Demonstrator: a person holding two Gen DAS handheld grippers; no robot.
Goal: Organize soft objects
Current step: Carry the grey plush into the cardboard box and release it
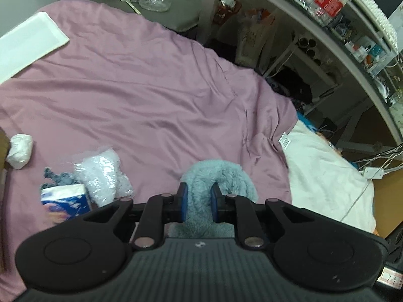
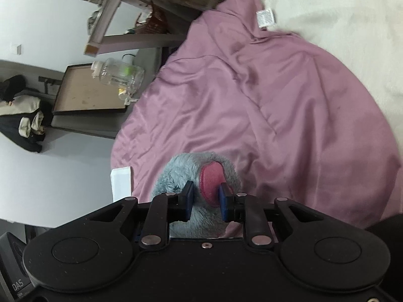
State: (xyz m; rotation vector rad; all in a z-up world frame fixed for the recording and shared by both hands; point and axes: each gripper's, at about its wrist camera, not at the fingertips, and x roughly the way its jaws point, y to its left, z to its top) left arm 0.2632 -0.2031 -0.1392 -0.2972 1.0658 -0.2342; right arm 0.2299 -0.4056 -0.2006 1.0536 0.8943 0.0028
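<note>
Left wrist view shows my left gripper pinching the blue-grey plush toy above the purple sheet, while my right gripper clamps its pink-patched part.

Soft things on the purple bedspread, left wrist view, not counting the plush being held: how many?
4 that I can tell: white bundle at left edge, clear bag, grey-blue yarn piece beside it, tissue pack nearest. The gripper may hide more.

Home bedroom: bed under mauve cover, white blanket, bedside table with glass jar, cluttered shelving, clothes heap by wall
</note>
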